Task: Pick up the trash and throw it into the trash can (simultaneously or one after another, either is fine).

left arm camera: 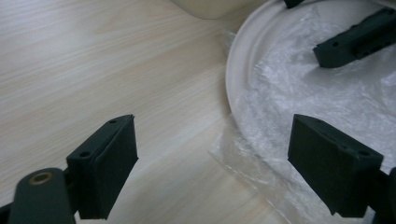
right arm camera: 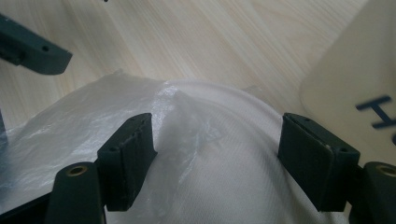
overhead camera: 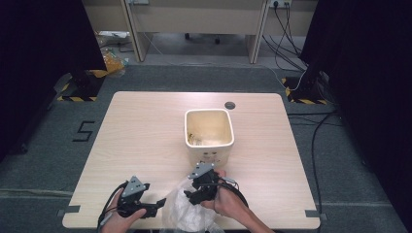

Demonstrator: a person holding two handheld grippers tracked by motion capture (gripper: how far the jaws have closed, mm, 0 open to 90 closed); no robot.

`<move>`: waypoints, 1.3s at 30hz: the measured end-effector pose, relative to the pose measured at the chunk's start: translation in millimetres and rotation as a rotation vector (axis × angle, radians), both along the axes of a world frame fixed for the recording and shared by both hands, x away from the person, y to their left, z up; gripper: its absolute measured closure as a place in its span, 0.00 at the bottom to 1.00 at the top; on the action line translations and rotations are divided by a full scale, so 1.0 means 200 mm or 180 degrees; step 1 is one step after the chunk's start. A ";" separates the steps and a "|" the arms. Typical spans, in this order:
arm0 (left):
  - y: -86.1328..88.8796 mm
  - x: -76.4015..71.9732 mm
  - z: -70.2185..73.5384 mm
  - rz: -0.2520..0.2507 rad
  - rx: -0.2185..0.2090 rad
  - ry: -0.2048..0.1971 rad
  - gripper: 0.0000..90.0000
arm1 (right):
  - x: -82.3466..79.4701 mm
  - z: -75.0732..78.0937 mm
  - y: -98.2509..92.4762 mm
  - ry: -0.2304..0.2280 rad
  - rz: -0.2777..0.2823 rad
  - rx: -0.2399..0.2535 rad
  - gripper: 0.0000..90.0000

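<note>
Clear plastic film over a white plate was recorded at the counter's near edge, before the cream bin, with left claw and right claw held open, nothing gripped, unwrapping judged barely begun.

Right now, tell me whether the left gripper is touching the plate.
Cannot tell. In the left gripper view the open left gripper straddles the plate rim under plastic wrap; no contact or gap shows plainly.
</note>
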State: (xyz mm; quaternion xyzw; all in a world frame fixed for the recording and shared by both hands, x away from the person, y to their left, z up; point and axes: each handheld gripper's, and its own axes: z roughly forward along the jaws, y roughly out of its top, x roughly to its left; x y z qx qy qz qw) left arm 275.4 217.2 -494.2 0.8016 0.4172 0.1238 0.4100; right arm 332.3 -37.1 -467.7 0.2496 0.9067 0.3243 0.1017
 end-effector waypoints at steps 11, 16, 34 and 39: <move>-0.10 0.05 -0.02 -0.0104 0.0147 0.0030 0.17 | -0.05 -0.01 -0.21 -0.0037 -0.0219 0.0045 0.30; -0.04 0.09 -0.05 0.0067 0.0134 0.0061 0.17 | -0.05 -0.01 -0.33 -0.0017 -0.0365 0.0078 0.30; 0.09 0.15 -0.08 0.0371 0.0107 0.0079 0.17 | -0.04 -0.01 -0.70 -0.0109 -0.1055 0.0115 0.31; 0.10 0.15 -0.09 0.0400 0.0116 0.0074 0.17 | -0.04 -0.01 -0.78 -0.0110 -0.1210 0.0134 0.32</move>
